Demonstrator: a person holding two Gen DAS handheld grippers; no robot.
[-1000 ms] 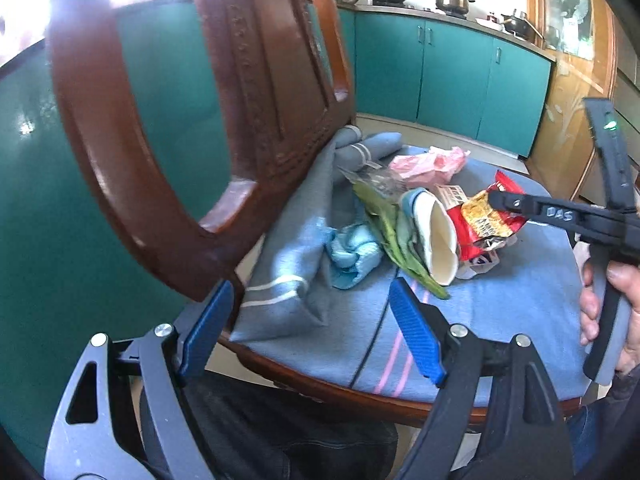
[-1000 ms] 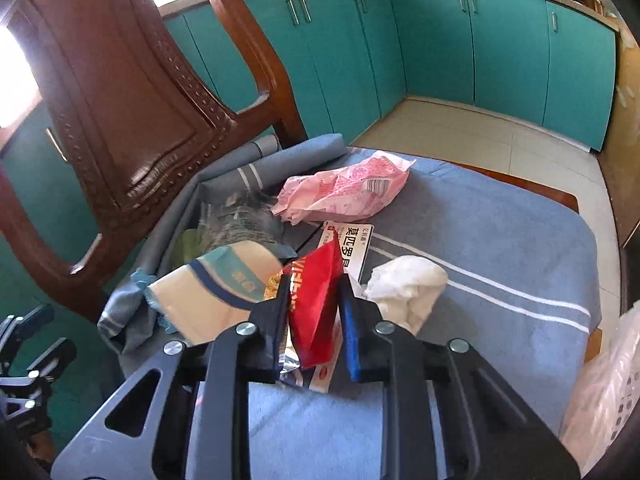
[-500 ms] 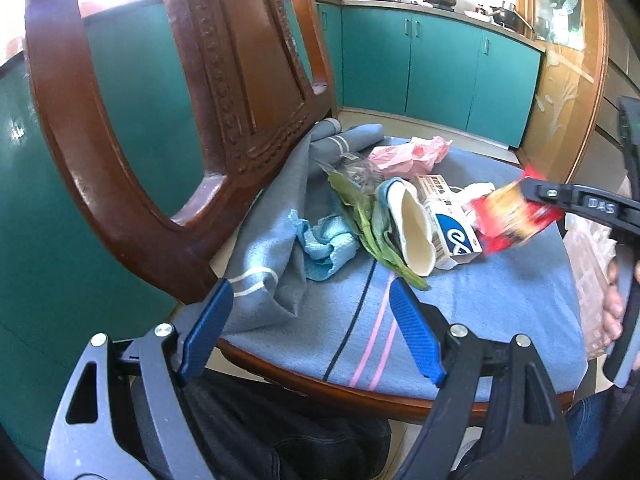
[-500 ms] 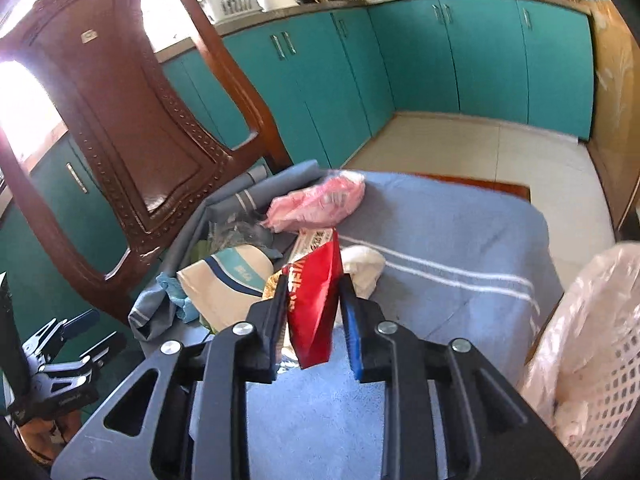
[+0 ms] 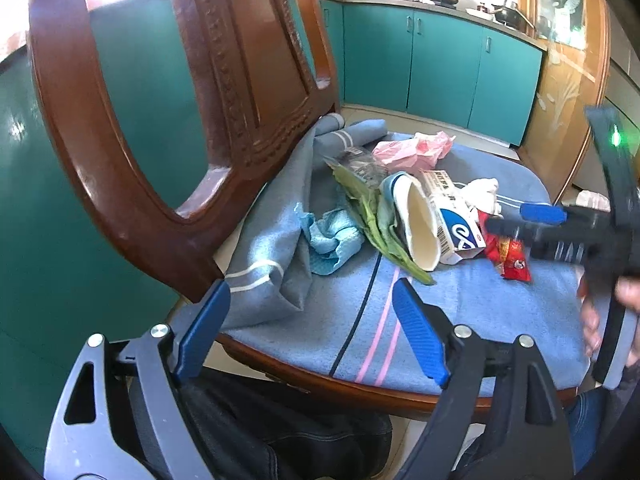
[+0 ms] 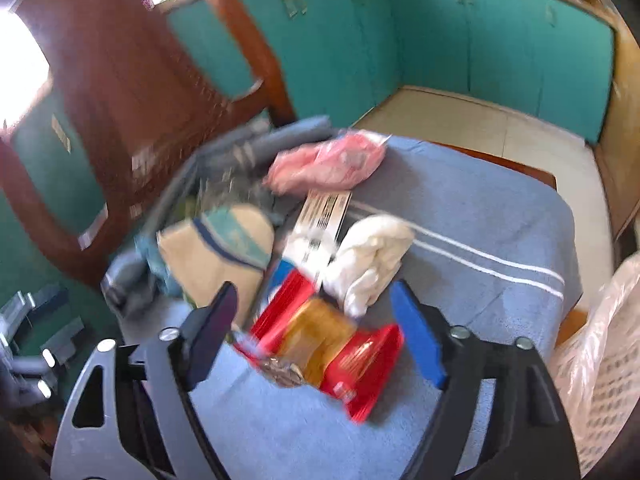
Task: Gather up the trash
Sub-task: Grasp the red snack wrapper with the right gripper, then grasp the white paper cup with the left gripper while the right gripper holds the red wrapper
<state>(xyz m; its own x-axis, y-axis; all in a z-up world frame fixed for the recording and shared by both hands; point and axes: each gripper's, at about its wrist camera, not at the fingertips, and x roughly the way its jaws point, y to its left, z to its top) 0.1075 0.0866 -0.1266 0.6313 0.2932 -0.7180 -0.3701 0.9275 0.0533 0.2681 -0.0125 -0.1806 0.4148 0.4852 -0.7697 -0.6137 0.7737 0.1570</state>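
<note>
Right gripper (image 6: pixel 316 332) low over red snack wrapper (image 6: pixel 326 354), fingers apart — blurred; left gripper (image 5: pixel 310 330) fingers apart, wrapper half hidden.

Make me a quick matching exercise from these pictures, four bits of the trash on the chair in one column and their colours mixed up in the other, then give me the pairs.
Things
1. crumpled plastic bag
2. snack wrapper
3. crumpled tissue
4. leafy stalk

Colours
A. green
B. white
C. pink
D. red with a golden middle

Pairs: 1-C, 2-D, 3-B, 4-A
</note>
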